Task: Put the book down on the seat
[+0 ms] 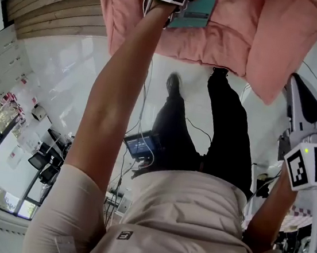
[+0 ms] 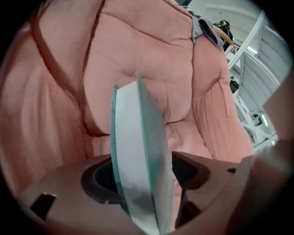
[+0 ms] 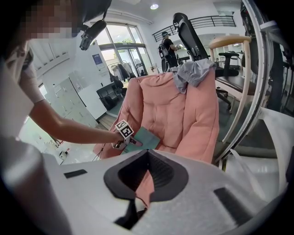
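Observation:
A thin teal-covered book [image 1: 194, 6] with white page edges [image 2: 138, 151] stands edge-on between the jaws of my left gripper [image 1: 180, 11], over the pink padded armchair seat [image 1: 228, 39]. In the left gripper view a strip of pink cushion [image 2: 151, 59] shows between the book and the right-hand jaw, so the pads do not press on it. The right gripper view shows the same book [image 3: 146, 137] low over the seat cushion [image 3: 165, 105]. My right gripper [image 1: 311, 166] hangs back at the right, away from the chair, its jaws close together and empty [image 3: 142, 183].
A grey garment [image 3: 195, 71] is draped over the chair's back. A white metal frame [image 3: 257, 92] stands right of the chair. A black office chair [image 3: 188, 32] and a person [image 3: 166, 43] are far behind. A small screen device [image 1: 141, 145] hangs at my waist.

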